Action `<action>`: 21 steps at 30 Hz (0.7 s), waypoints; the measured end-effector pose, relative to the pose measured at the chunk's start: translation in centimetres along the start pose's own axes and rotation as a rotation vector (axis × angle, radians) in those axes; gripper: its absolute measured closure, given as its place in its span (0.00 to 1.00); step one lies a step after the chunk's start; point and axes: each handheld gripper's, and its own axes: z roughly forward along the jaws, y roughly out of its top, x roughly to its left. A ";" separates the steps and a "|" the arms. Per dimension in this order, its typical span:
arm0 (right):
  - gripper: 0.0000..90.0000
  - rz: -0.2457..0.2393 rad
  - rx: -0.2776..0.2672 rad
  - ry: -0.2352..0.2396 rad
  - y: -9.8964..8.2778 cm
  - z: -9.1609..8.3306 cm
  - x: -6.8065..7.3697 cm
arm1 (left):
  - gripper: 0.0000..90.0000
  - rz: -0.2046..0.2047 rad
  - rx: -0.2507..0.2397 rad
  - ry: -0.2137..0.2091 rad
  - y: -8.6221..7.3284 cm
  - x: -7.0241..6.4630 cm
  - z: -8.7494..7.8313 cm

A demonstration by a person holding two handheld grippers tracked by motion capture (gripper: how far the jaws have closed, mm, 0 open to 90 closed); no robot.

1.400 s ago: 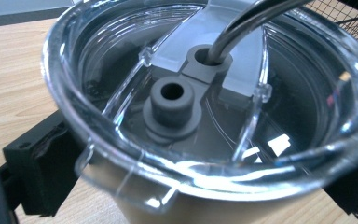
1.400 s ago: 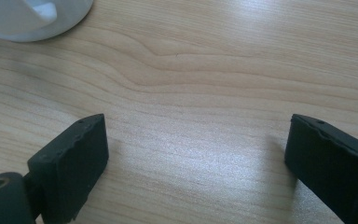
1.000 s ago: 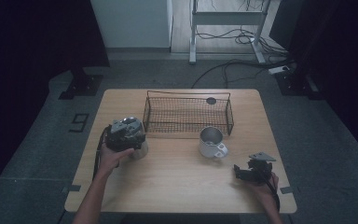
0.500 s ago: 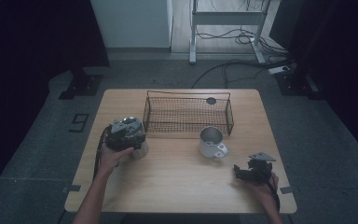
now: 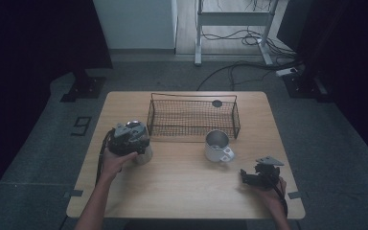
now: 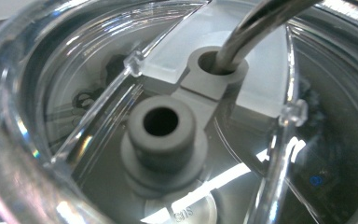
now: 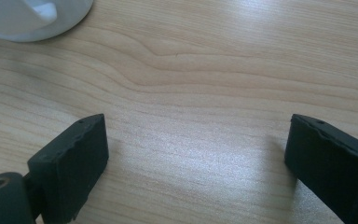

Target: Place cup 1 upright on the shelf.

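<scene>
The high view looks forward and down from above the near edge, taking in the whole surface (image 5: 187, 191). The left gripper view sits very close inside a clear lidded container (image 6: 37, 154). The right gripper view skims the surface closely; the white mug (image 7: 32, 18) at its upper left also stands at the high view's centre (image 5: 218, 146).

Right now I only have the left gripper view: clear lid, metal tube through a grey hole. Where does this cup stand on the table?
Observer: The cup stands near the left edge of the table, just in front of the left end of the wire basket.
Operator: Left gripper?
Observer: The left gripper sits right over the cup, pointing down. Its jaws have just been closing; I cannot tell whether anything is between them.
Operator: Right one?
Observer: The right gripper rests low at the table's right front, jaws open over bare wood, nothing between them. A metal mug stands apart from it, in front of the basket's right half.
</scene>
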 end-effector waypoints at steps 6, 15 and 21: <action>0.07 0.000 0.000 0.000 0.0 0.0 0.0 | 0.04 -0.010 -0.018 0.000 0.3 -0.1 -0.5; 0.07 0.000 0.000 0.000 0.0 0.0 0.0 | 0.04 -0.012 -0.038 0.000 1.3 -0.2 -1.6; 0.07 0.000 0.000 0.000 0.0 0.0 0.0 | 0.04 0.001 -0.037 -0.017 1.9 -0.5 -2.1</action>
